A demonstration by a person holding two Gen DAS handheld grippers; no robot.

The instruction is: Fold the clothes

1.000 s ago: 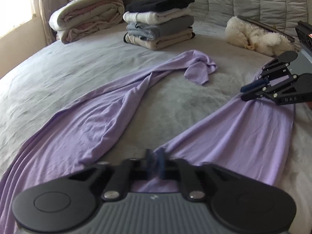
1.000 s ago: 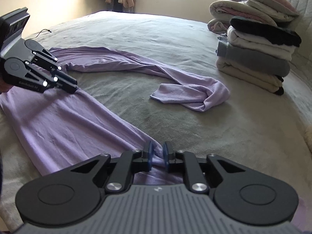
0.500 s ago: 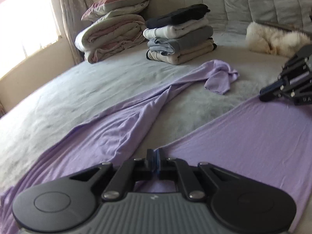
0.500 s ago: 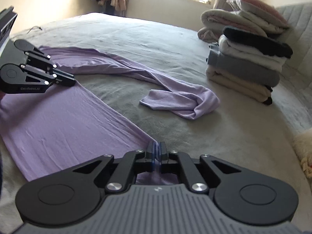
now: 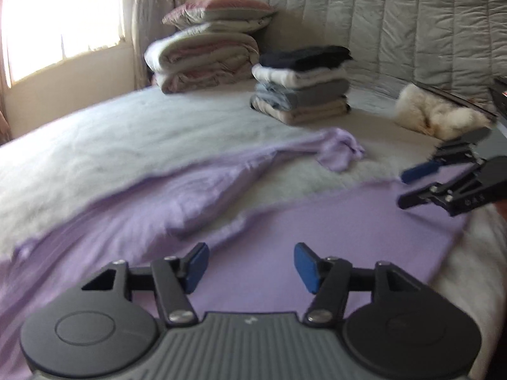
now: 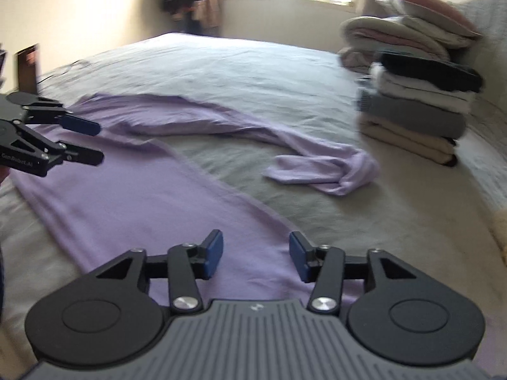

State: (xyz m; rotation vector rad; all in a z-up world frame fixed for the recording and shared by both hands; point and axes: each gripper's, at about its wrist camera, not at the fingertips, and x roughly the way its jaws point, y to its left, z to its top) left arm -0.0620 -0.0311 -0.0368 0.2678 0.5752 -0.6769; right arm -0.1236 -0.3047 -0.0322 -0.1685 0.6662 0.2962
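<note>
I am opening the jaws of my left gripper [image 5: 252, 264] just above the flat lilac panel of the lilac garment [image 5: 317, 231], and nothing is caught between its blue pads [image 5: 198, 266]. My right gripper [image 6: 256, 255] is opening the same way over the near edge of that panel, also holding nothing. I am judging that this is the let-go after laying the body flat on the grey bedspread [image 5: 126, 126]. To do it well, I am thinking I should lift both grippers straight off so the pads do not drag the thin cloth and wrinkle it. Beyond the panel, the long sleeve [image 6: 196, 120] is lying stretched across the bed, its cuff end [image 6: 332, 171] bunched well apart from the body; that is likely what needs bringing in next. Farther back, a stack of folded clothes [image 5: 304, 88] is sitting beside a pile of folded bedding [image 5: 206, 53]. No containers are showing anywhere here.
</note>
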